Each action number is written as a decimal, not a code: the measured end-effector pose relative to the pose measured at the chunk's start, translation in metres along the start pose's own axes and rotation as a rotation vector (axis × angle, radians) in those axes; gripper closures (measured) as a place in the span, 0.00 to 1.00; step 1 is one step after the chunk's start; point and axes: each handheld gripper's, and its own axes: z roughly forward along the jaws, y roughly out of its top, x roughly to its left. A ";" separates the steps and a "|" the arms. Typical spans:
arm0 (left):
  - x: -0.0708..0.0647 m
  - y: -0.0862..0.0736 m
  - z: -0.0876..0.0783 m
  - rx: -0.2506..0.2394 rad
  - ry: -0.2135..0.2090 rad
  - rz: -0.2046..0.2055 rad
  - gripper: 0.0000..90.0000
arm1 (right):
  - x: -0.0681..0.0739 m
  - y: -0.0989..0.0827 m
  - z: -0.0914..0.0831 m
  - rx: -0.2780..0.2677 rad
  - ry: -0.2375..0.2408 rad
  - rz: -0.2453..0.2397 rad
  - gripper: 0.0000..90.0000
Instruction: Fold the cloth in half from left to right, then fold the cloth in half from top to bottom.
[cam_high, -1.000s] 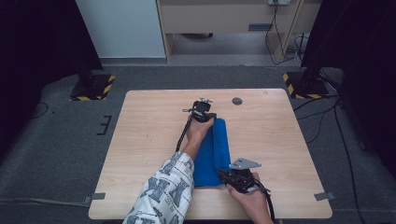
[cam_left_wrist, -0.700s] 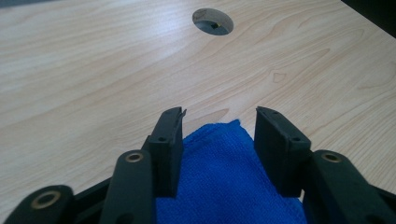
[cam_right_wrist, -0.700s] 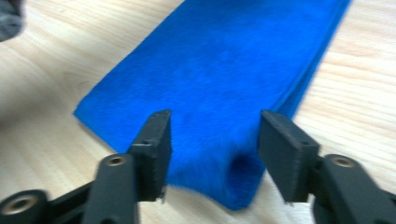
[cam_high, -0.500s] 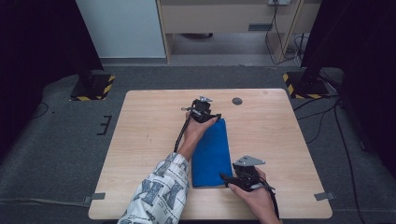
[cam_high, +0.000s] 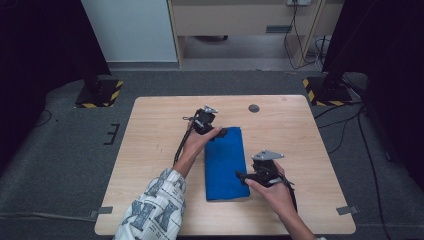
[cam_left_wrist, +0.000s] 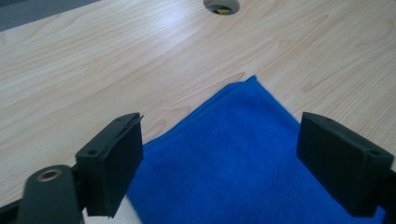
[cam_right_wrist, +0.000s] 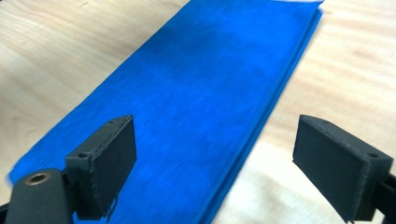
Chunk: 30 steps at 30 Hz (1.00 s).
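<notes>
A folded blue cloth (cam_high: 226, 162) lies flat on the wooden table (cam_high: 160, 150), long side running away from the person. My left gripper (cam_high: 221, 132) is at the cloth's far left corner. Its jaws have just been opening and now stand wide, with the cloth (cam_left_wrist: 233, 163) below and between them, not pinched. My right gripper (cam_high: 241, 176) is at the cloth's right edge near the front. Its jaws have also just been opening and now stand wide over the cloth's edge (cam_right_wrist: 196, 93), gripping nothing. In their own views, the left gripper (cam_left_wrist: 224, 140) and right gripper (cam_right_wrist: 215, 158) both show a broad gap.
A round cable hole (cam_high: 254, 108) sits in the table near its far edge, also seen as the hole (cam_left_wrist: 221, 4) beyond the cloth. Bare wood lies on both sides of the cloth. Stands with yellow-black bases (cam_high: 97, 95) flank the table on the floor.
Both grippers were shut on the cloth and have opened and let it go. The cloth has settled flat, and each hand has drawn back a little from it.
</notes>
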 end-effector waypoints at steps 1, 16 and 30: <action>0.003 -0.002 -0.002 0.004 -0.008 -0.001 0.14 | -0.002 0.002 0.002 0.000 0.001 -0.002 0.15; 0.024 -0.019 -0.011 0.038 0.027 -0.024 0.18 | -0.038 0.048 0.035 0.019 -0.043 -0.022 0.25; 0.041 -0.030 0.002 0.076 0.057 -0.063 0.23 | -0.081 0.093 0.097 0.068 -0.042 -0.020 0.47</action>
